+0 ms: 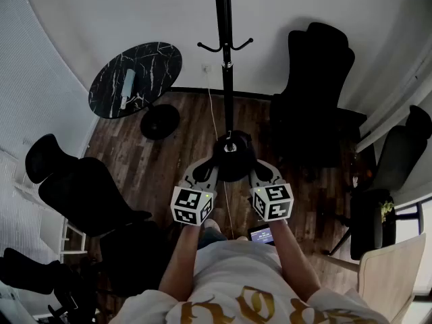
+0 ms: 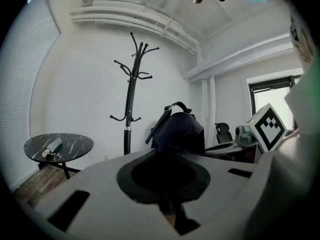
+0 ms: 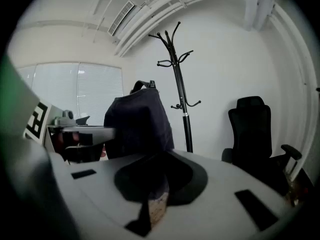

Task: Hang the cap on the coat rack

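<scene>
A person stands facing a black coat rack [image 1: 225, 46] on a dark wood floor [image 1: 182, 130], holding a dark cap [image 1: 231, 159] up between two claws. The left claw [image 1: 212, 165] and the right claw [image 1: 253, 167] meet at the cap from either side. Each has its jaws drawn narrow and pinched onto the fabric, and a fold of the cloth runs down into the slot between them.

In the left gripper view the cap bulges up just past the jaws, its strap looping over the top, with the rack's pole standing to its left. In the right gripper view the cap sits just beyond the jaws and the pole stands to its right.

From the head view the cap hangs low in front of the rack's foot, well below the curved hooks, and is not yet on any of them.

A small round bench [image 1: 135, 79] with a black marbled top stands to the left of the rack. A black chair [image 1: 317, 79] sits against the wall on the right.
</scene>
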